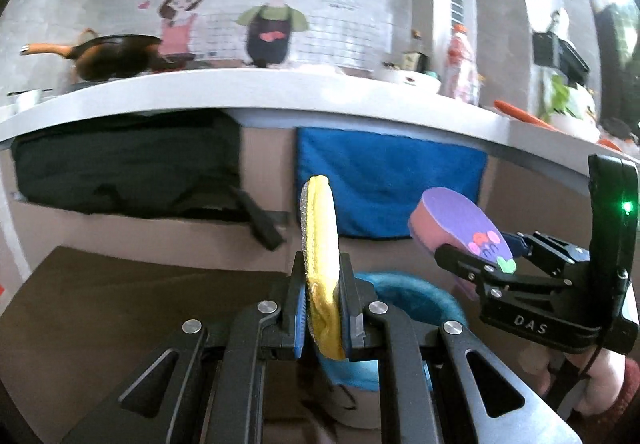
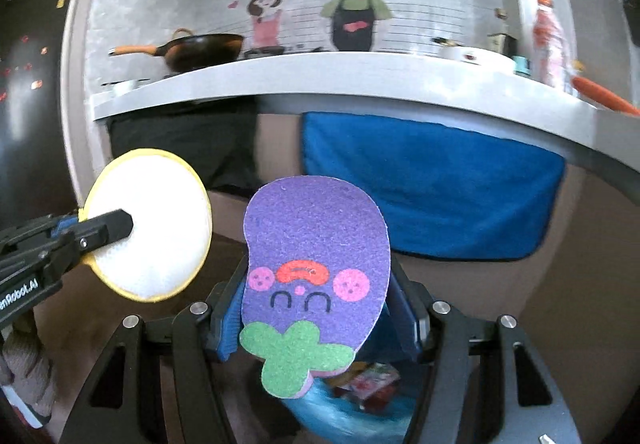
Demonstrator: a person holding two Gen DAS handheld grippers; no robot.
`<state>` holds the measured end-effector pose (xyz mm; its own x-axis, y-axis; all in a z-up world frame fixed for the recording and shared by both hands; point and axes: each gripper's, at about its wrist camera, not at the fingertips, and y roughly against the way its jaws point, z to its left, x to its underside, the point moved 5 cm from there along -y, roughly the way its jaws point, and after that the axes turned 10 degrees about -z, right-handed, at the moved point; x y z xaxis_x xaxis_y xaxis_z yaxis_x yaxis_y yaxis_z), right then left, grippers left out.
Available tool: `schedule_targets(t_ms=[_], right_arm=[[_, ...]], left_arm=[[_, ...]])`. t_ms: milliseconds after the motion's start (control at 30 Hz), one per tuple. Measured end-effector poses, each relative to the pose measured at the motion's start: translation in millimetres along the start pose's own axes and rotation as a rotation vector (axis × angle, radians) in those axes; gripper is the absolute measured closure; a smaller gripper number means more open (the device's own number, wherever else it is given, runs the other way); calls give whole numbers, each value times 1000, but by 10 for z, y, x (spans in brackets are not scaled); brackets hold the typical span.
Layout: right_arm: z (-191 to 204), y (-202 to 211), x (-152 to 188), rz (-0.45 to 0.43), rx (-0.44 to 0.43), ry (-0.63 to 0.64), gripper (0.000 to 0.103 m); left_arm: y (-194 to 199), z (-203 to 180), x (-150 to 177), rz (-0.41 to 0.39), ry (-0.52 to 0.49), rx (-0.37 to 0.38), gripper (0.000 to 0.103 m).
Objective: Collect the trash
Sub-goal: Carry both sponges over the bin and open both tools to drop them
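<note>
My left gripper [image 1: 322, 308] is shut on a round yellow-rimmed scrub pad [image 1: 320, 244], held edge-on; the pad shows its white face in the right wrist view [image 2: 150, 224]. My right gripper [image 2: 316, 308] is shut on a purple eggplant-shaped sponge [image 2: 316, 256] with a cartoon face, also seen in the left wrist view [image 1: 460, 224]. Both are held in the air in front of the counter. Below them is a blue-rimmed bin [image 1: 408, 284] holding wrappers [image 2: 368, 384].
A white kitchen counter [image 1: 280, 88] runs across, carrying a wok [image 1: 116, 54], a bottle [image 1: 462, 60] and carrots [image 2: 604, 96]. A blue towel [image 2: 432, 180] and a black cloth [image 1: 128, 168] hang below its edge. Brown floor lies on the left.
</note>
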<state>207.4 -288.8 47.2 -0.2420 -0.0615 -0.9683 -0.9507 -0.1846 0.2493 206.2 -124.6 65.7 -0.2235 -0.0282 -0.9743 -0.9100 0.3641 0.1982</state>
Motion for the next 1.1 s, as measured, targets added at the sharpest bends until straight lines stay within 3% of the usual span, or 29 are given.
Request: schedule_targets(t_ms=[367, 700, 1100], right_arm=[[-633, -59, 337, 46, 87, -77, 44], [-809, -399, 717, 113, 92, -135, 44], [-876, -743, 971, 179, 102, -172, 44]], left_arm=[[-620, -492, 458, 116, 39, 111, 89], [-1130, -447, 718, 194, 70, 113, 89], [-1508, -391, 1014, 286, 123, 167, 89]])
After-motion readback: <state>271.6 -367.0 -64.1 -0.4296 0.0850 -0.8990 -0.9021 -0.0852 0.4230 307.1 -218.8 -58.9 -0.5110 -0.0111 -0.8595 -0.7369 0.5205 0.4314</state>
